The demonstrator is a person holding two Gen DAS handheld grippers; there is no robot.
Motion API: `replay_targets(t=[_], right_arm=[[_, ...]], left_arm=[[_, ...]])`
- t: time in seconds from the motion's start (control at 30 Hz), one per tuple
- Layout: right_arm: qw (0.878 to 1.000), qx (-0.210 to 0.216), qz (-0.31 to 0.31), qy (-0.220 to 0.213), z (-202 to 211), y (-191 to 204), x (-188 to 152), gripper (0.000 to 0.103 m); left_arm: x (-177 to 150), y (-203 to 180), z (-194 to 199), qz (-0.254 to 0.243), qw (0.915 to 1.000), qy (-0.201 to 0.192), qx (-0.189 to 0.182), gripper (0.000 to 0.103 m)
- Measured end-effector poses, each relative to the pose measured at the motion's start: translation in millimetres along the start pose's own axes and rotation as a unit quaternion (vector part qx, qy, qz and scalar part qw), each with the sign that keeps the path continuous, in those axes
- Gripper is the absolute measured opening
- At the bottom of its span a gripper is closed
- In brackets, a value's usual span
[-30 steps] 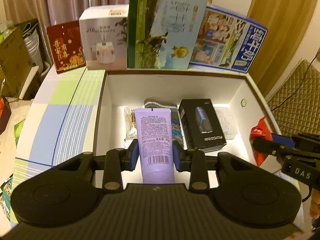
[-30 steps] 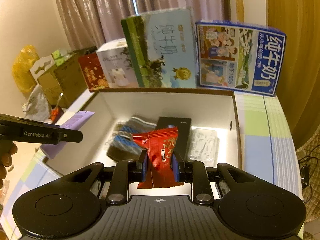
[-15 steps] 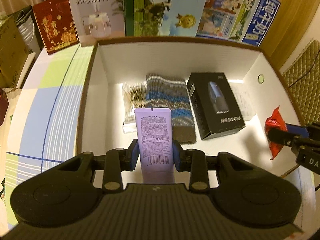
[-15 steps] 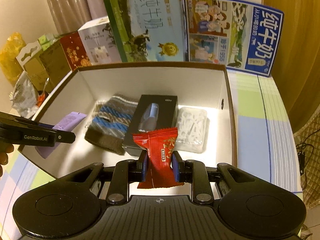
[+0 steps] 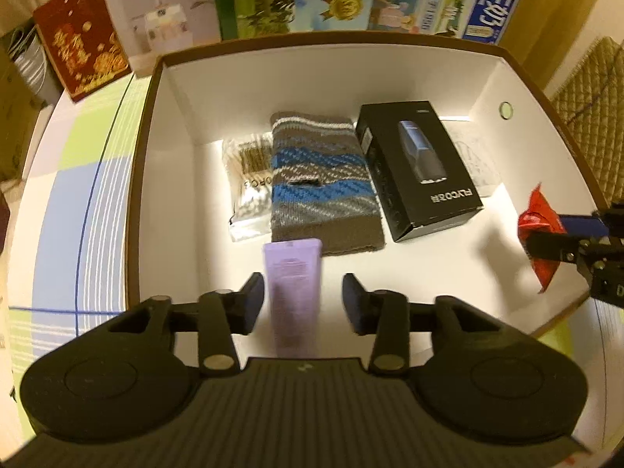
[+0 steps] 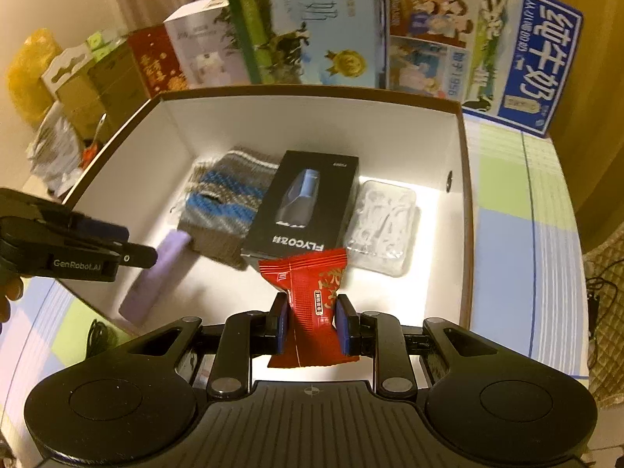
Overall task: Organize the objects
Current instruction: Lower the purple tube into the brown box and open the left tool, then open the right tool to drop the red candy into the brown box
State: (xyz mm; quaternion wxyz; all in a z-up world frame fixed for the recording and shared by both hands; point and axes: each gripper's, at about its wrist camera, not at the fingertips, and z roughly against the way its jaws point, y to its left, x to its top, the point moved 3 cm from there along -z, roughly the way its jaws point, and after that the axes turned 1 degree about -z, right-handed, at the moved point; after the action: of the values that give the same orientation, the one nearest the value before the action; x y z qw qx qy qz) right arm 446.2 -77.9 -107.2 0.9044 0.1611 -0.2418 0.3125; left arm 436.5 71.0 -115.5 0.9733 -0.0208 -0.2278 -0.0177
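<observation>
Tube (image 5: 293, 284) hung blurred between my left claw (image 5: 302, 299), whose jaws stood wide apart, letting it drop into the box (image 5: 319, 78) beside the knit cloth (image 5: 319, 179). My right claw (image 6: 312, 323) pinched the red packet (image 6: 312, 304) over the box, ready to place it too.

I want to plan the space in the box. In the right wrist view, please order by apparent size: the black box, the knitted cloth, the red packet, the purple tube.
1. black box
2. knitted cloth, partly hidden under the box, so uncertain
3. red packet, enlarged by nearness to the camera
4. purple tube, blurred
</observation>
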Motion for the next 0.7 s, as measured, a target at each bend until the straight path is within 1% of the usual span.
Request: replay_targets(t=[0.13,0.33,0.6,0.67,0.7], right_arm=[[1.000,0.005,0.012,0.012,-1.6,3.2,2.5,0.022],[1.000,0.005,0.022,0.017,-4.2,9.8,6.9,0.022],[0.999,0.002,0.025,0.028,-9.8,13.7,10.7,0.022],[0.999,0.001,0.023,0.032,-11.7,13.7,11.9,0.022],[0.999,0.000,0.020,0.034,-12.7,13.2,12.5,0.027]], left_arm=[[0.2,1.1,4.3,-0.003,1.0000,-0.002,-0.002,0.043],[-2.1,4.0,8.2,0.002,1.0000,-0.005,-0.003,0.048],[-1.2,5.9,12.8,0.005,0.9999,-0.011,-0.005,0.049],[-0.8,6.2,13.6,0.005,0.9999,-0.012,-0.005,0.051],[-0.9,6.3,14.2,0.006,0.9999,-0.013,-0.005,0.054]])
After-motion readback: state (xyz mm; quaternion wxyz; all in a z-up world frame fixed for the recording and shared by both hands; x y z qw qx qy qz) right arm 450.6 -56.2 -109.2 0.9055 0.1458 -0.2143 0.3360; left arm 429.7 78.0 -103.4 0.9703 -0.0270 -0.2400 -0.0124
